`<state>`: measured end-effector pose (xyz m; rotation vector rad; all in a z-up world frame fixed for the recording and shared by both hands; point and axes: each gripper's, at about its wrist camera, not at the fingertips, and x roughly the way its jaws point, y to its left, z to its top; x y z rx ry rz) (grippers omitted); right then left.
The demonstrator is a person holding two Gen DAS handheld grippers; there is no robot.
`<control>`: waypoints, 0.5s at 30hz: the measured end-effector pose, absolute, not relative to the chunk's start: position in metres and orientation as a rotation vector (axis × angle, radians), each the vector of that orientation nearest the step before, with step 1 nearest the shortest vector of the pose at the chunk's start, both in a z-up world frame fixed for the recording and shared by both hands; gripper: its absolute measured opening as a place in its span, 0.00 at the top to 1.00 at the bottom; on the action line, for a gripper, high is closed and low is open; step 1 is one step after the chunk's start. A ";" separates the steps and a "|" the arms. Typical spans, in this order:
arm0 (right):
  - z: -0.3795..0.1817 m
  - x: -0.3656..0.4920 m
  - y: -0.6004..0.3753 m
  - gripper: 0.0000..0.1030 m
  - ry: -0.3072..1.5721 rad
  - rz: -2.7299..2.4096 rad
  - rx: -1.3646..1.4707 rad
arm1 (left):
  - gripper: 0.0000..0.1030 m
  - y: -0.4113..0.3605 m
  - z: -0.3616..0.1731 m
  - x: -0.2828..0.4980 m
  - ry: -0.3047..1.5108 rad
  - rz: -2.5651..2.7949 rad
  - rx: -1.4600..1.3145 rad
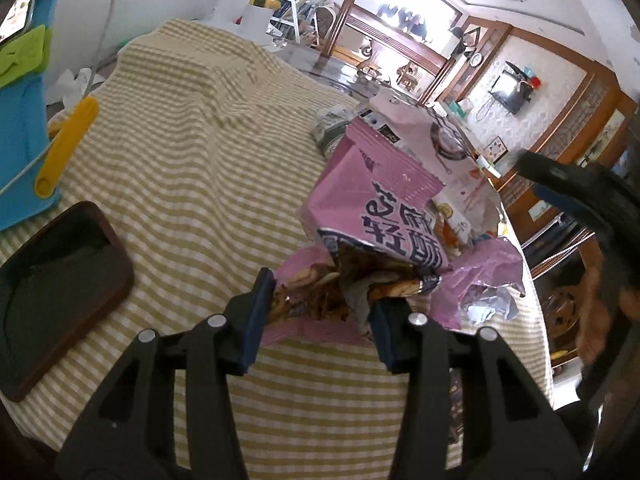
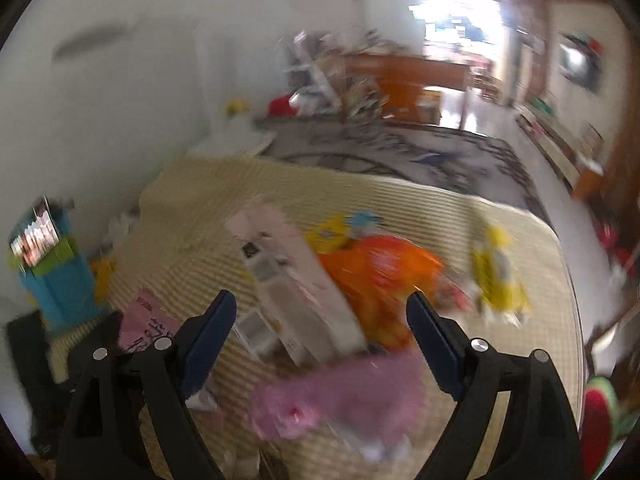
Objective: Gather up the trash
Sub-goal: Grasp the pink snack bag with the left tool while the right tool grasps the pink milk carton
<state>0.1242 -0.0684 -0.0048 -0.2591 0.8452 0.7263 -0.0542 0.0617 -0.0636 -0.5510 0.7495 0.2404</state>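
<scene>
The left gripper [image 1: 320,312] is gripping a torn-open pink snack bag [image 1: 376,216] between its blue pads, the bag rising straight ahead of the fingers with bold dark lettering and crumpled wrappers stuffed in its mouth. A second, paler packet [image 1: 416,128] is lying just beyond it, and a scrap of pink film [image 1: 484,276] is sitting to the gripper's right on the striped tablecloth [image 1: 180,140].

The right gripper [image 2: 320,344] is standing wide open with nothing between its fingers. Its blurred view is showing what the other is not: ahead of it one long white box [image 2: 288,276], one orange wrapper [image 2: 380,272] and one yellow packet [image 2: 498,276]. One pink crumpled bag [image 2: 340,396] is lying just below the fingertips.
</scene>
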 end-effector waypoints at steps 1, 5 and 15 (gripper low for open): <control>-0.012 0.132 -0.056 0.18 0.884 0.738 -0.276 | 0.57 0.062 -0.064 -0.055 0.750 0.241 -0.554; -0.039 0.159 -0.030 0.18 1.008 0.713 -0.296 | 0.57 0.066 -0.068 -0.055 0.750 0.243 -0.577; -0.056 0.146 -0.014 0.32 0.950 0.682 -0.488 | 0.56 0.065 -0.067 -0.054 0.745 0.251 -0.588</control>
